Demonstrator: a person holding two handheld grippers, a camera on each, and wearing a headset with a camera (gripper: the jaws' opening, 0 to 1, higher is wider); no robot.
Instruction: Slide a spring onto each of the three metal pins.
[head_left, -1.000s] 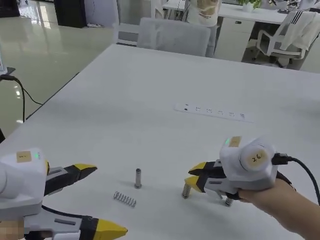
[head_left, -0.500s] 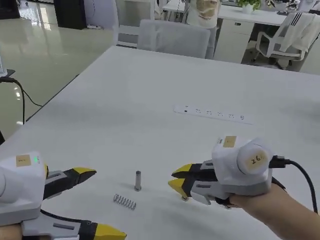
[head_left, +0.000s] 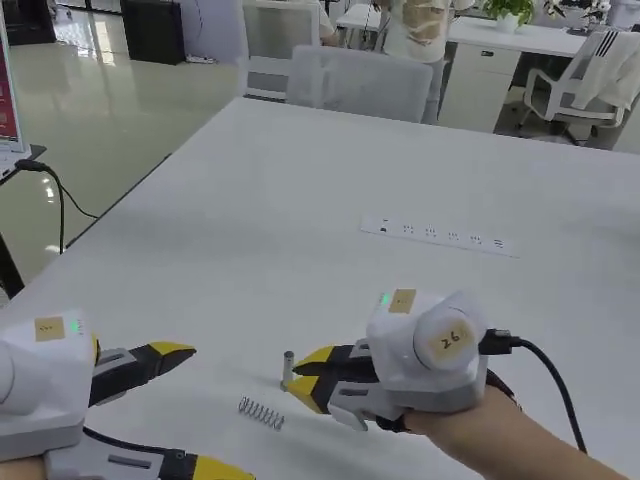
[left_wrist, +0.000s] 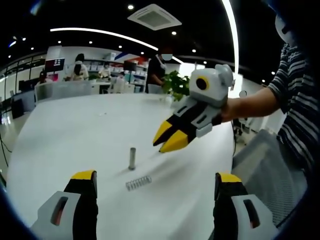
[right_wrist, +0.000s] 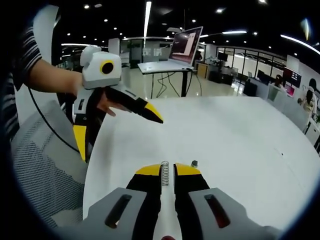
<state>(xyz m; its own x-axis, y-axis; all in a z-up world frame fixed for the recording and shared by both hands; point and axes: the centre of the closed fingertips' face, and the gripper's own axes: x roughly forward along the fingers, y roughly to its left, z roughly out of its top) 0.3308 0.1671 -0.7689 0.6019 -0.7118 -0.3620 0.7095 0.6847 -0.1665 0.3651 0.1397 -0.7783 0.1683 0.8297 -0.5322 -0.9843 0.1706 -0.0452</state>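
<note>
One pin (head_left: 288, 368): stood upright on the worktop (head_left: 330, 180), bare, with no spring on it.
Held spring (right_wrist: 164, 174): pinched between the nearly closed jaws of the right hand-held gripper (head_left: 300, 378), which is brought in just beside the pin.
Loose spring (head_left: 261, 412): laid flat on the worktop, near the pin's foot but apart from it.
Left hand-held gripper (head_left: 195, 408): jaws spread wide, nothing held, poised short of the loose spring.
Done: nothing is fitted on this pin; how many other pins are already served cannot be told.
Left: the held spring is judged to need lining up over the pin's top and sliding down; the loose spring is yet to be picked up.
</note>
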